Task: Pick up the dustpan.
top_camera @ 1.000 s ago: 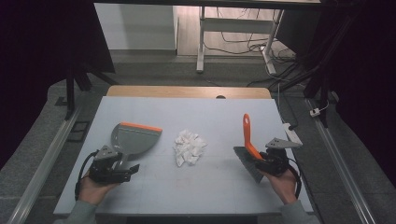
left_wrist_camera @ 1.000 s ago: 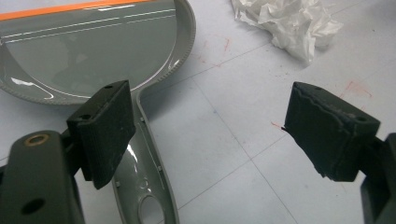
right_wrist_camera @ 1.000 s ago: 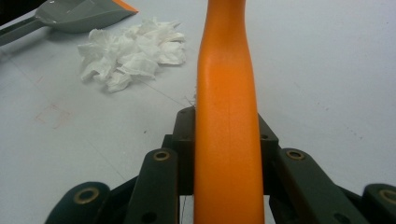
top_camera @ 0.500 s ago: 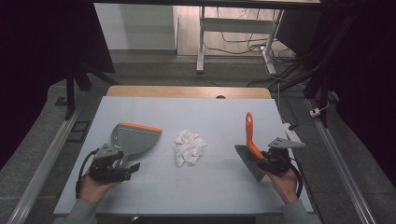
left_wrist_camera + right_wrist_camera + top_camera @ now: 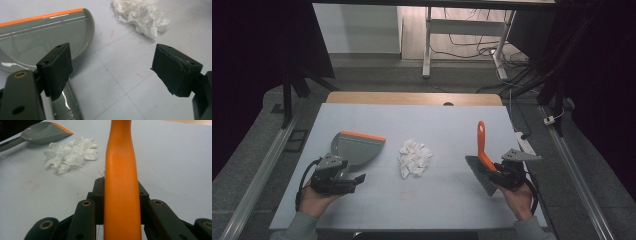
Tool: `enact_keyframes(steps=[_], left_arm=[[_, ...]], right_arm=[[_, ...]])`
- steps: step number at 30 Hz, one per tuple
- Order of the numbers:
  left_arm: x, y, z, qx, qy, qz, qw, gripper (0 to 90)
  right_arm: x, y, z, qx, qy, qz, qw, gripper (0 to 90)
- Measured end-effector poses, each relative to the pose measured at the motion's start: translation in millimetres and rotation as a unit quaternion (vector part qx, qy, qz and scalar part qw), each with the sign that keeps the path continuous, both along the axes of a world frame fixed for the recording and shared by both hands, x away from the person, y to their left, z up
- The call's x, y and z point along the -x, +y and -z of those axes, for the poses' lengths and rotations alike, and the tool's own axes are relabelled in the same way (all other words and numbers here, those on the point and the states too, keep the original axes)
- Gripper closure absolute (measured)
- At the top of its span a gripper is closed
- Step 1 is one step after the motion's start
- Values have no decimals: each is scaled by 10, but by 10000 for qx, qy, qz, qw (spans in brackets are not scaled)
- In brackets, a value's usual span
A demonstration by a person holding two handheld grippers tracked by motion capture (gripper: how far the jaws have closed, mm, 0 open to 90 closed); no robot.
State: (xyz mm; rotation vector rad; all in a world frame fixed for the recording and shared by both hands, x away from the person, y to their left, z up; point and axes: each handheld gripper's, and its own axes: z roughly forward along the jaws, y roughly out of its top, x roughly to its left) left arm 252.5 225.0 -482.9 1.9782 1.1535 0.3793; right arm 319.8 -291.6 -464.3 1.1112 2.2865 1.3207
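Note:
A grey dustpan (image 5: 357,147) with an orange front edge lies at the left of the table. My left gripper (image 5: 353,178) rests on the table, open, at the pan's handle. In the left gripper view the gripper (image 5: 112,65) has its jaws wide apart, with the pan's handle (image 5: 66,105) running under one of them. A wad of crumpled white paper (image 5: 414,157) lies mid-table. My right gripper (image 5: 493,172) is shut on the orange handle (image 5: 121,182) of a brush (image 5: 482,145), whose grey bristles (image 5: 478,176) point down to the table.
The pale blue table (image 5: 437,120) has a wooden strip along its far edge. Beyond it are a white desk frame (image 5: 427,45) and cables on the floor. Metal rails run along both sides of the table.
The right gripper has shifted slightly to the right with the brush, and the handle's tip has moved with it. The left gripper and dustpan have stayed put.

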Motion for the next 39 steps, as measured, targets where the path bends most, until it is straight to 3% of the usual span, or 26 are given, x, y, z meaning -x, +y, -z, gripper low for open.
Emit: enact_keyframes(steps=[10, 15, 20, 25, 27, 32, 39], left_arm=[[8, -49, -62, -95, 30, 18, 9999, 173], [-7, -75, -160, -137, 207, -74, 9997, 171], [-138, -36, -264, -259, 380, -316, 9984, 172], [-297, 82, -292, -231, 691, -673, 9951, 176], [-349, 110, -286, -266, 872, -794, 9927, 178], [-356, 198, -228, -349, 1006, -1063, 9886, 185], [-348, 307, -39, -526, 1319, -1224, 9823, 182]], right_arm=[[-37, 41, 37, 30, 46, -40, 10000, 710], [-23, 50, 32, 63, 31, -92, 9999, 710], [-4, 55, 24, 43, 14, -94, 9999, 710], [-6, 50, 27, 23, 33, -53, 10000, 711], [-5, 52, 27, 37, 30, -53, 10000, 710], [7, 57, 25, 51, 6, -54, 10000, 710], [5, 60, 33, 83, 15, -57, 9999, 710]])
